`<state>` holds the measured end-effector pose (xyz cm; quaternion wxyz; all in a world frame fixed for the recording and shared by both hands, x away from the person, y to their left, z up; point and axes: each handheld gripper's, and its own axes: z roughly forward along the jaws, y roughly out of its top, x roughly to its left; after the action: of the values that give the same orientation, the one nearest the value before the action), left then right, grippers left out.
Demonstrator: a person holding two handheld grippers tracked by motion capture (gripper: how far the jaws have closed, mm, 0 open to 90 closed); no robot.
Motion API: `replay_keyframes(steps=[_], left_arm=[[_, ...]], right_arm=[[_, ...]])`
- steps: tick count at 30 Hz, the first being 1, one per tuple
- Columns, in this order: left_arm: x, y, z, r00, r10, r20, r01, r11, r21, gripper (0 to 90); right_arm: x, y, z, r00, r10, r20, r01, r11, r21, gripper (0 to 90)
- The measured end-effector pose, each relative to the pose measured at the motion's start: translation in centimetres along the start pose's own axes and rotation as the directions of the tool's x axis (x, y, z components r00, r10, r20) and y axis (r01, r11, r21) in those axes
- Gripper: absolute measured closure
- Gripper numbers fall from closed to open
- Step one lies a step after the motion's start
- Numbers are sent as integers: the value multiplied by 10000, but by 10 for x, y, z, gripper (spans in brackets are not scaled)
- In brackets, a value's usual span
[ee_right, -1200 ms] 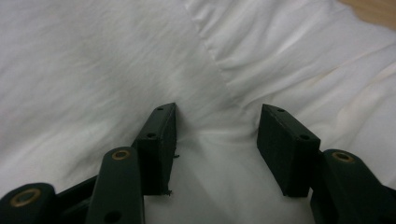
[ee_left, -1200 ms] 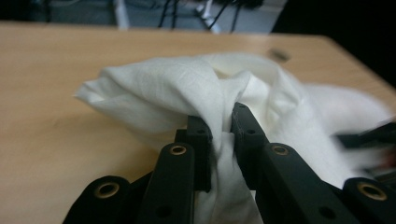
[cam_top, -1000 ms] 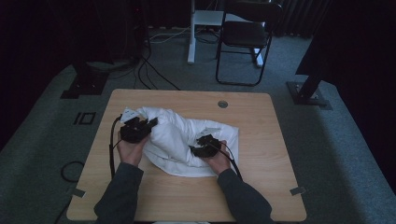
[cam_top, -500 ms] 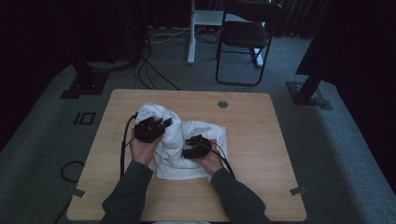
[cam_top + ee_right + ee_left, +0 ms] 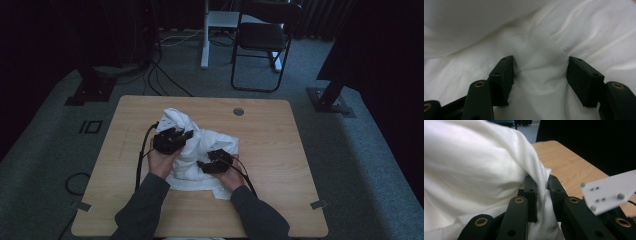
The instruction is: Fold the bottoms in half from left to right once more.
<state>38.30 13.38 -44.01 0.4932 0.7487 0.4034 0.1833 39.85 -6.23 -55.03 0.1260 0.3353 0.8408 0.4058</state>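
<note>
A white cloth (image 5: 222, 141) lies bunched in the middle of the wooden table (image 5: 280, 155). My left gripper (image 5: 185, 135) is over the cloth's left part, pointing right. In the left gripper view its jaws (image 5: 541, 192) are shut on a raised fold of the cloth (image 5: 486, 165), which drapes up and over to the left. My right gripper (image 5: 202, 164) rests on the cloth's near right part. In the right gripper view it (image 5: 540, 75) stands open, both fingers (image 5: 504, 75) pressed onto wrinkled cloth (image 5: 541, 45) with a soft ridge between them.
A round cable hole (image 5: 238, 111) sits in the table's far side. A black chair (image 5: 260, 35) and a white post (image 5: 205, 35) stand beyond the table, with cables (image 5: 165, 75) on the floor. The right gripper's grey plate (image 5: 609, 191) shows at the right of the left gripper view.
My left gripper has moved right toward the centre, pulling the cloth's left side with it. The cloth is now bunched narrower. The right gripper shifted slightly left.
</note>
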Motion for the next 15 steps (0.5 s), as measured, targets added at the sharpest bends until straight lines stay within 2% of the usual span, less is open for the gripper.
replay_keyframes(steps=[2,4,5,7,9,12,14,15], left_arm=[[-4,-3,4,9999,117,98,-118,9999,119,811],[-9,-5,6,9994,317,147,-321,9992,244,811],[-12,-7,8,9991,395,176,-400,9988,286,810],[-18,-9,13,9981,546,289,-557,9977,376,810],[-26,-13,19,9965,721,413,-743,9958,534,809],[-38,-17,30,9936,973,569,-1012,9924,702,808],[-42,-19,33,9927,995,681,-1046,9917,753,808],[-48,-20,36,9911,1056,810,-1119,9906,789,808]], right_arm=[[0,2,-9,9988,-317,-366,311,9993,-189,352],[-8,-2,-27,9965,-153,-820,79,9959,-904,355],[-13,-5,-37,9975,0,-712,-85,9930,-1181,356],[-24,-13,-54,9997,252,-28,-254,9903,-1363,369],[-39,-22,-63,9952,681,708,-609,9933,-986,388],[-51,-30,-61,9878,945,1240,-887,9947,-514,440],[-54,-33,-52,9861,844,1433,-832,9964,-144,463],[-55,-33,-47,9865,810,1424,-820,9966,11,469]])
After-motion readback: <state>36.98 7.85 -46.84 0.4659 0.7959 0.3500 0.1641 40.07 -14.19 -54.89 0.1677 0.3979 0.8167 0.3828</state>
